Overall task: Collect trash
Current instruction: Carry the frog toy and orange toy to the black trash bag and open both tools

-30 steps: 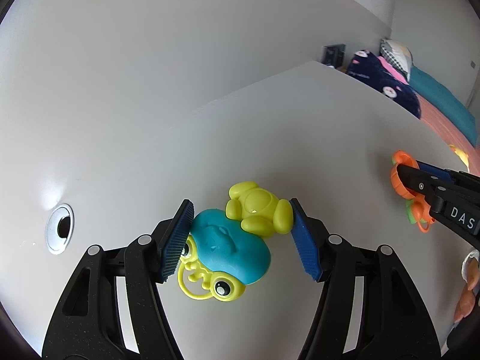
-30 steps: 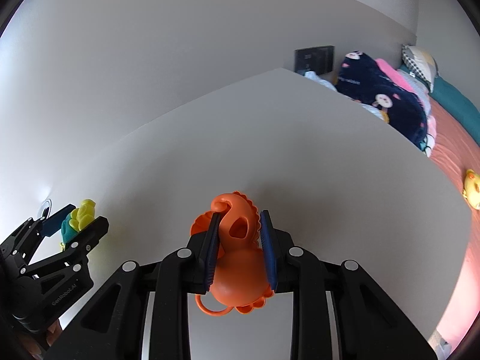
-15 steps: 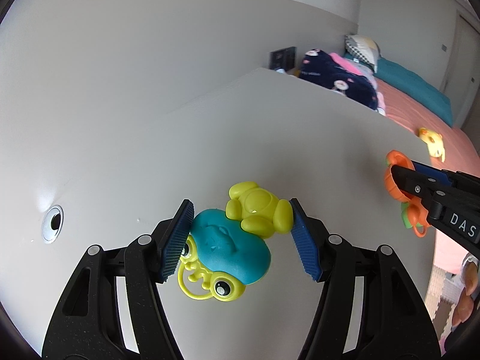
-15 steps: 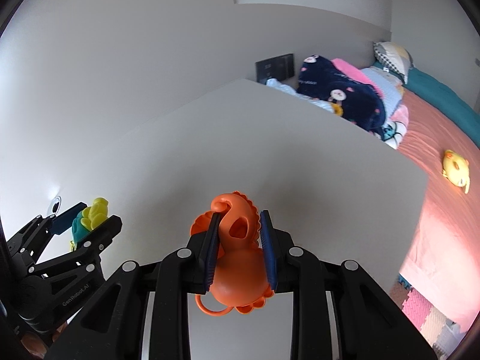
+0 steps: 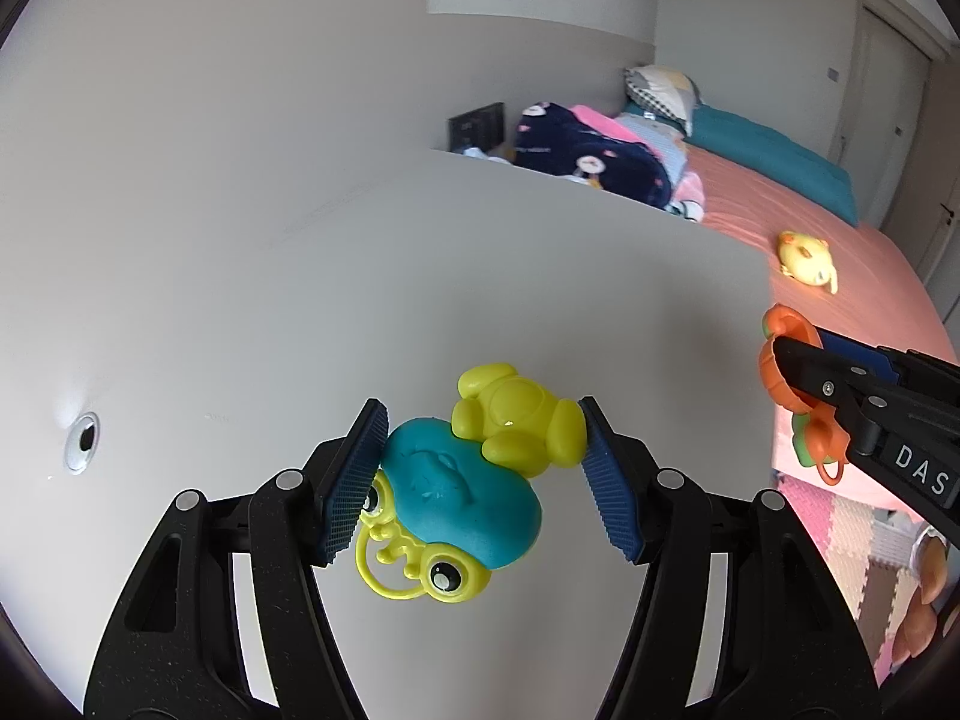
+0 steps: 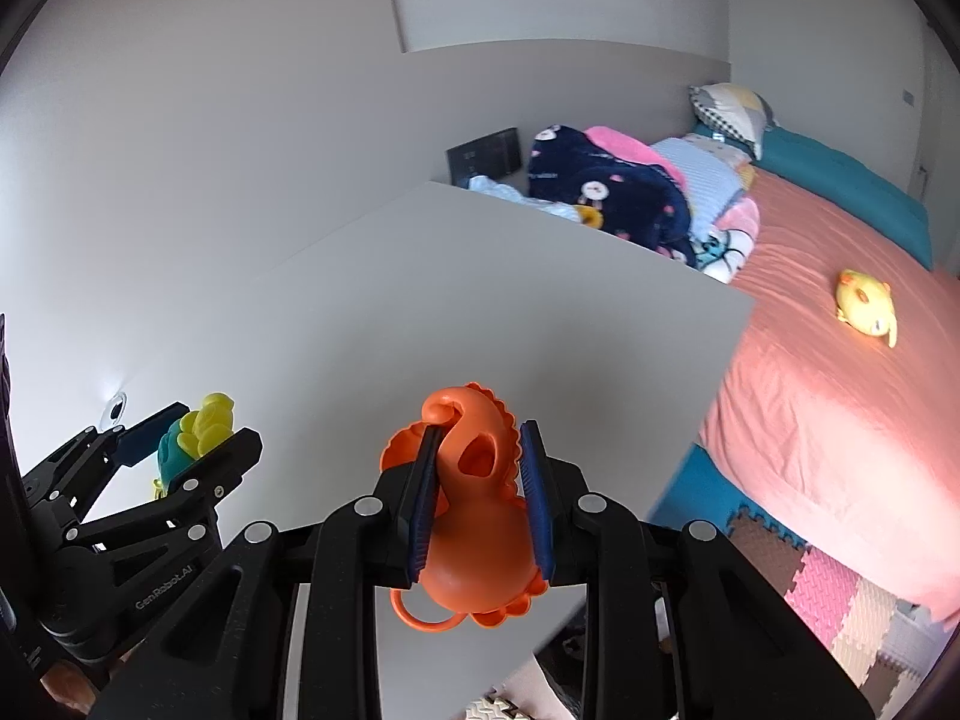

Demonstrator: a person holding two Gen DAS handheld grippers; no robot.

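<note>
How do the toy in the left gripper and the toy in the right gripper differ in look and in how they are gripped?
The left gripper holds a blue and yellow toy, while the right gripper holds an orange toy of one colour. The blue and yellow toy spans widely spread fingers; the orange toy sits between fingers much closer together. Both are plastic toys with a small loop, held above the white table.

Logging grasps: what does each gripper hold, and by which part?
Left gripper: the teal-and-yellow toy, by its opposite sides. Right gripper: the orange toy, across its upper body.
</note>
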